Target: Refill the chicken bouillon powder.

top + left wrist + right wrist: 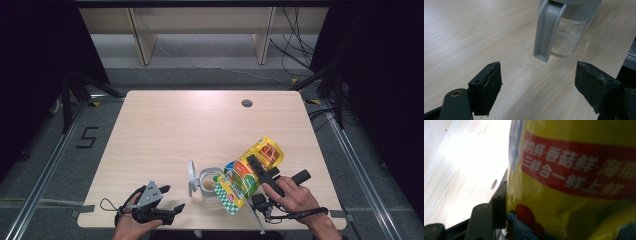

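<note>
A yellow seasoning bag (239, 184) with red and green print hangs tilted, its lower end at the mouth of a small glass jar (209, 183). My right gripper (256, 168) is shut on the bag's middle. In the right gripper view the bag (564, 170) presses against one of the fingers (498, 207). The jar's grey lid (192, 176) stands flipped open to the left. My left gripper (172, 198) rests open near the front edge, left of the jar. In the left gripper view (537, 82) the jar (567, 37) holds pale granules behind a hanging grey lid clasp (547, 30).
The light wooden table (190, 125) has a round cable hole (246, 103) at the back right. Dark floor, rails and cables surround it, with wooden shelving behind.
</note>
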